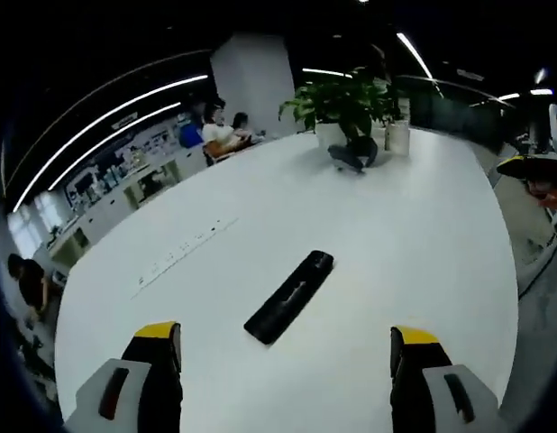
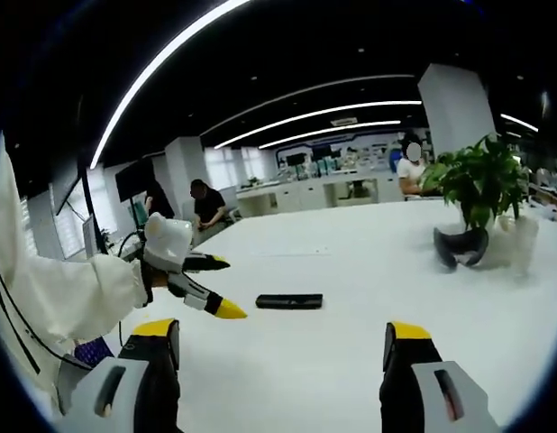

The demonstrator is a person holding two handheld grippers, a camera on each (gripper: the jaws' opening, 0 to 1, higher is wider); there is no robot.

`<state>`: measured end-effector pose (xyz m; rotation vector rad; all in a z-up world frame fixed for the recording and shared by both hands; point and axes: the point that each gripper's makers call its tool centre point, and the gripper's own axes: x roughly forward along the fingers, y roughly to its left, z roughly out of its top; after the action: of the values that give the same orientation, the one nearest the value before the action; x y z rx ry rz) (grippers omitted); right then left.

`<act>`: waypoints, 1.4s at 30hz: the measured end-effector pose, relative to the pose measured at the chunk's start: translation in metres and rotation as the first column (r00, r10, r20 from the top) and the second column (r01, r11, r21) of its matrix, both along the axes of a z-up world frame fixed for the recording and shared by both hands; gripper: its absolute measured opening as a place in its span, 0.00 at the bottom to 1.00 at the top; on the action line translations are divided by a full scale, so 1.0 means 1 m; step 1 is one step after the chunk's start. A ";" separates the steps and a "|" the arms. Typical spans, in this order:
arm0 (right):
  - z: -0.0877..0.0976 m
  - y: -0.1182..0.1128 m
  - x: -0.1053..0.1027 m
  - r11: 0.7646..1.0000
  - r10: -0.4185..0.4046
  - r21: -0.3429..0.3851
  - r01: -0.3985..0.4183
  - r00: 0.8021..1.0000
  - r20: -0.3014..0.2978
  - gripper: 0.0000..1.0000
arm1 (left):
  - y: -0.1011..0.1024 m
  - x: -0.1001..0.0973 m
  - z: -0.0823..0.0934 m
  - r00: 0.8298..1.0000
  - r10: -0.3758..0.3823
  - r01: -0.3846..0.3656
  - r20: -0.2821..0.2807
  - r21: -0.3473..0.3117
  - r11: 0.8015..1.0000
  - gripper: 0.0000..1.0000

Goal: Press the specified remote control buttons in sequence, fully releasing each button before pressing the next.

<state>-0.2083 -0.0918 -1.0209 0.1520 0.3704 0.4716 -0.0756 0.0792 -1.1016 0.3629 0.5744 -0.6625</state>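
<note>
Your left gripper view sits above the white table (image 1: 423,225), looking down close on the remote (image 1: 290,297). Your right gripper view hangs lower and further back, and both catch that remote (image 2: 288,300) and the far plant (image 2: 477,185).

Buttons on the remote control (image 1: 290,297) too small to distinguish

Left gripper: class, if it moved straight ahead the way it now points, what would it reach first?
Most likely the black remote control, lying on the white table just ahead, between the open left gripper's jaws. Depth is hard to judge.
</note>
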 end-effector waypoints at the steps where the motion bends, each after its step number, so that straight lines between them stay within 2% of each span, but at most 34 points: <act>1: 0.000 0.000 0.000 1.000 -0.001 0.004 0.001 1.000 -0.001 0.98 | 0.000 -0.004 0.002 1.000 0.011 -0.011 0.000 -0.020 1.000 0.99; 4: -0.003 0.000 -0.001 1.000 0.000 -0.005 0.000 1.000 -0.012 0.99 | 0.003 -0.021 0.011 0.998 0.063 -0.064 -0.013 -0.079 0.995 0.99; 7: 0.000 0.000 -0.003 1.000 -0.002 -0.002 0.002 1.000 0.000 0.99 | 0.008 -0.031 0.023 0.994 0.111 -0.107 0.019 -0.131 0.986 0.99; 9: 0.000 0.000 -0.004 1.000 0.000 0.002 0.000 1.000 -0.001 0.99 | 0.010 -0.042 0.026 0.992 0.129 -0.128 -0.006 -0.157 0.979 0.99; 14: -0.005 -0.001 -0.007 1.000 0.007 -0.026 -0.007 1.000 -0.007 0.99 | 0.013 -0.061 0.040 0.987 0.163 -0.157 0.016 -0.195 0.968 0.99; 19: -0.009 -0.004 -0.008 0.999 0.007 -0.041 -0.007 1.000 -0.011 0.99 | 0.017 -0.076 0.051 0.976 0.218 -0.203 0.031 -0.247 0.947 0.99; 24: -0.010 -0.005 -0.008 0.998 0.013 -0.067 -0.013 1.000 -0.013 0.99 | 0.021 -0.093 0.055 0.967 0.256 -0.242 0.017 -0.273 0.931 0.99; 27: -0.008 -0.004 -0.008 0.998 0.015 -0.069 -0.015 1.000 -0.001 0.99 | 0.024 -0.102 0.057 0.963 0.270 -0.252 0.027 -0.283 0.926 0.99; 32: -0.008 -0.001 -0.010 0.997 0.021 -0.070 -0.021 1.000 0.002 0.99 | 0.030 -0.117 0.058 0.956 0.290 -0.267 0.051 -0.271 0.925 0.99; 36: -0.011 0.000 -0.011 0.997 0.025 -0.068 -0.026 1.000 -0.004 0.99 | 0.034 -0.126 0.051 0.955 0.293 -0.274 0.044 -0.247 0.930 0.99; 42: -0.017 -0.006 -0.011 0.997 0.014 -0.077 -0.016 1.000 -0.016 0.99 | 0.035 -0.136 0.049 0.952 0.302 -0.282 0.045 -0.251 0.926 0.99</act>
<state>-0.2196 -0.0978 -1.0381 0.0778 0.4040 0.4704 -0.2117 0.1146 -1.0525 0.0709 0.4502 -0.4203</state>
